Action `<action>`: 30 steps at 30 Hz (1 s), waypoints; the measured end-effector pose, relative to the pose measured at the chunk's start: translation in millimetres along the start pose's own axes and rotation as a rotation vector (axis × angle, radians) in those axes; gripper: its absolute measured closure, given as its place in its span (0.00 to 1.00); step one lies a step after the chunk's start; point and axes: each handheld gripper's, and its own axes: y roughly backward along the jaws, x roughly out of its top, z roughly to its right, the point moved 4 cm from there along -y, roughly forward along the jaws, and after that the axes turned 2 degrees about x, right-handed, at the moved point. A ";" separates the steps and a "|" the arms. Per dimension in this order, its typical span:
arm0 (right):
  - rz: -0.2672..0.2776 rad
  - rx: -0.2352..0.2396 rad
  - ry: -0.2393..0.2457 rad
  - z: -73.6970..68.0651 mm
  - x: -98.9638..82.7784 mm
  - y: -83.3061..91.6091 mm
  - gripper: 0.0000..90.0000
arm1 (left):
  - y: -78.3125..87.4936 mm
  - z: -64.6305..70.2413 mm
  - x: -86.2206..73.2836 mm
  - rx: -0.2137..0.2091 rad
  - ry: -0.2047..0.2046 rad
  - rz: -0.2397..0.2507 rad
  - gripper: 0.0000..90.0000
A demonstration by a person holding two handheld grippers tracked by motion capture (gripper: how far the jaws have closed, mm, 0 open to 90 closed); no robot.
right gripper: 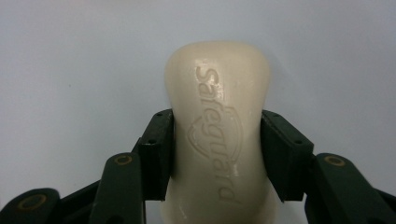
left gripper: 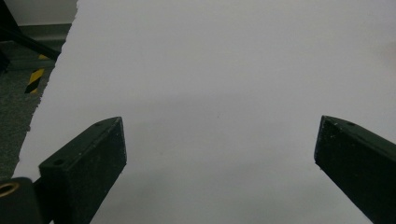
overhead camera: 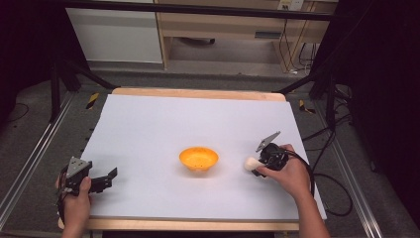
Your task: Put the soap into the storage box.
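At the near left edge of the white-covered bench (overhead camera: 148, 129), the left tongs (overhead camera: 110, 177) rest in the person's left hand (overhead camera: 77, 201) with jaws spread wide and nothing between them. Farther in and to the right, the right tongs (overhead camera: 253, 165), held by the right hand (overhead camera: 292, 176), are clamped on a cream bar of soap (right gripper: 218, 135) embossed "safeguard". Left of the soap, near the bench's middle, sits an orange bowl (overhead camera: 198, 158), apart from both tongs.
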 end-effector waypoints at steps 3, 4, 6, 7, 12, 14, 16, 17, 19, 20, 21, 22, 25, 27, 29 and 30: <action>0.023 0.004 0.004 -0.8 5.7 3.4 0.54 | 0.1 -0.1 0.0 0.001 0.001 0.001 0.02; 0.025 0.006 0.009 -1.1 7.4 4.5 0.55 | 0.0 0.0 0.0 0.001 0.001 0.001 0.02; 0.026 0.010 0.014 -2.5 10.9 6.2 0.55 | 0.1 -0.3 0.0 0.000 -0.001 0.002 0.02; 0.026 0.010 0.014 -2.5 10.9 6.2 0.55 | 0.1 -0.3 0.0 0.000 -0.001 0.002 0.02; 0.040 0.018 0.053 -4.5 19.0 10.8 0.55 | 0.0 -0.3 0.0 -0.001 0.001 0.001 0.02; 0.041 0.017 0.065 -5.2 22.5 12.8 0.55 | 0.0 -0.3 0.0 -0.001 0.002 0.001 0.02; 0.041 0.021 0.086 -6.7 27.1 14.5 0.55 | 0.1 -0.5 0.0 -0.002 0.001 0.001 0.02; 0.041 0.021 0.086 -6.7 27.1 14.5 0.55 | 0.1 -0.5 0.0 -0.002 0.001 0.001 0.02; 0.048 0.029 0.108 -7.8 31.2 15.4 0.55 | 0.2 -0.6 0.1 -0.001 -0.001 0.001 0.02; 0.051 0.027 0.110 -8.3 32.7 15.4 0.55 | 0.1 -0.5 0.1 -0.001 -0.001 0.002 0.02; 0.055 0.028 0.126 -9.0 36.3 15.8 0.55 | 0.2 -0.5 0.0 -0.001 -0.002 0.002 0.02; 0.057 0.033 0.133 -9.6 38.3 15.7 0.55 | 0.3 -0.5 0.0 -0.002 -0.001 0.002 0.02; 0.059 0.037 0.153 -11.4 44.9 16.3 0.55 | 0.4 -0.9 0.1 -0.002 0.000 0.002 0.02; 0.063 0.040 0.167 -12.8 49.6 17.1 0.55 | 0.3 -0.9 0.1 -0.003 0.000 0.002 0.02; 0.061 0.041 0.184 -14.1 54.2 18.0 0.55 | 0.3 -1.0 0.1 -0.002 0.001 0.001 0.02; 0.059 0.041 0.201 -14.2 56.2 18.6 0.55 | 0.3 -1.1 0.1 -0.002 0.001 0.002 0.02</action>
